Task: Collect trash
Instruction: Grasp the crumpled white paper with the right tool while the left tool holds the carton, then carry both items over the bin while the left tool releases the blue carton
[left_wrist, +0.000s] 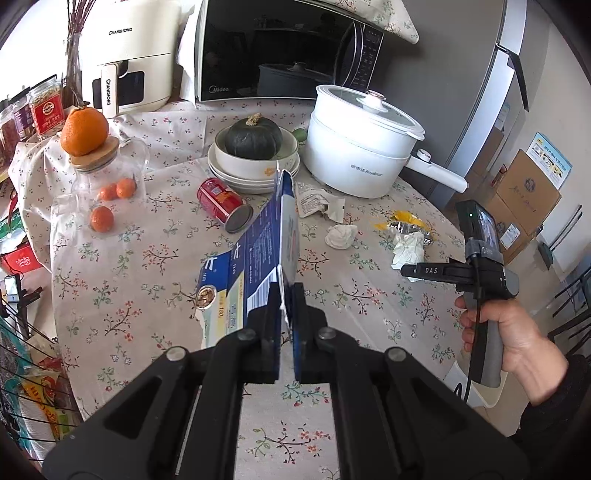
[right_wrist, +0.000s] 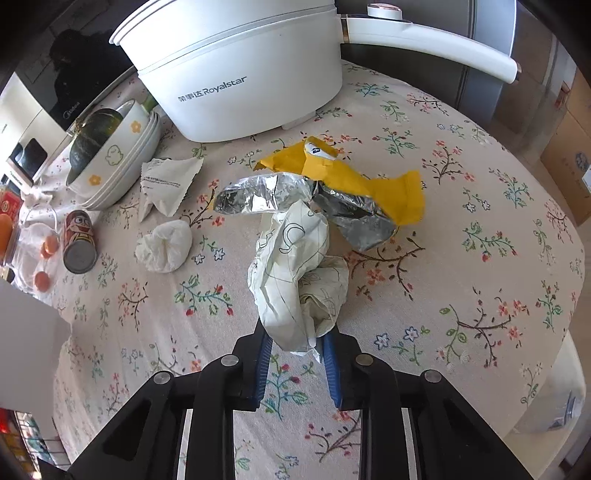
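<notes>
Pinching flattened blue carton (left_wrist: 266, 240) edge-on, left gripper (left_wrist: 286, 314) pressed tight; card light, stiff. Right gripper (right_wrist: 297, 354) clamping crumpled paper (right_wrist: 295, 273) near bench right edge; soft, weightless, grip bulk.

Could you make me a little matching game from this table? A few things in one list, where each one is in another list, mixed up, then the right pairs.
Things:
1. blue carton
2. crumpled drawing paper
3. red can
4. green pumpkin

Places:
A. lying on its side on the tablecloth
B. sitting in the top bowl of a stack
C. pinched in the left gripper
D. between the fingers of the right gripper

Pairs: 1-C, 2-D, 3-A, 4-B
</notes>
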